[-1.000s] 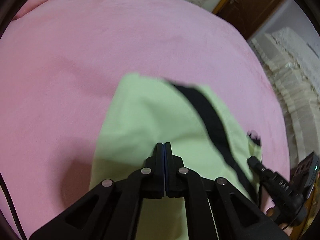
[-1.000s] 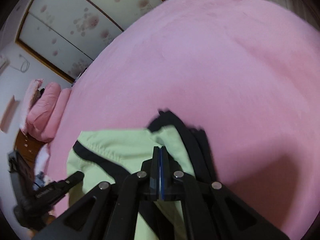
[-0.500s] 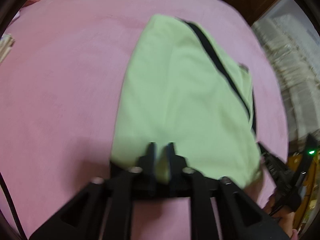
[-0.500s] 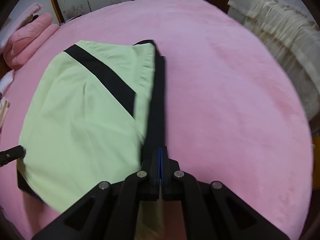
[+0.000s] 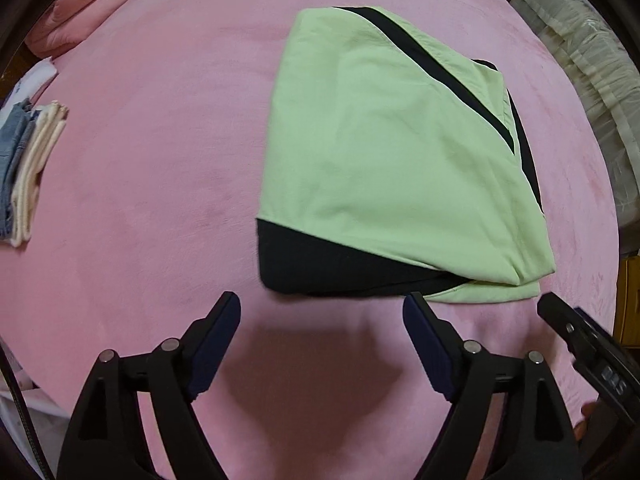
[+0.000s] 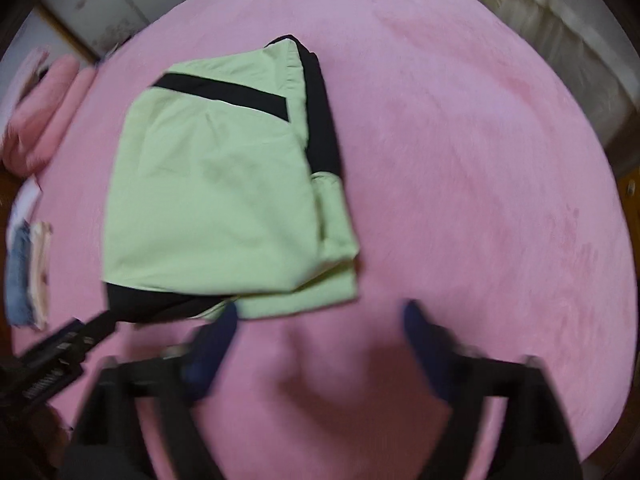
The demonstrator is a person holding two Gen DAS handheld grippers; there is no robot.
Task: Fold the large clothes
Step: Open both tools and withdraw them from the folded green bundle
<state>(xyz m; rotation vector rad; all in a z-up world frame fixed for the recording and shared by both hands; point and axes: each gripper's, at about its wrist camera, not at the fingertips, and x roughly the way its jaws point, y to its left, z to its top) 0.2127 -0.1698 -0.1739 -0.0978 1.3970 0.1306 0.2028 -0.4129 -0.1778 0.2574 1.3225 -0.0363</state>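
Note:
A light green garment with black trim lies folded in a rough rectangle on the pink bed cover; in the right wrist view the same garment lies left of centre. My left gripper hangs just in front of the garment's near black edge, its jaws opening wide with nothing between them. My right gripper hovers by the garment's near right corner, blurred, its jaws also opening and empty. The tip of the right gripper shows at the lower right of the left wrist view.
A small stack of folded denim and cream clothes lies at the bed's left edge. Pink pillows sit at the far left corner. A frilled cream curtain or bedskirt runs along the right. Bare pink cover stretches right of the garment.
Both grippers were shut on the green garment and carried it over into a fold. They have now let go, opened wide, and pulled back and up from its near edge.

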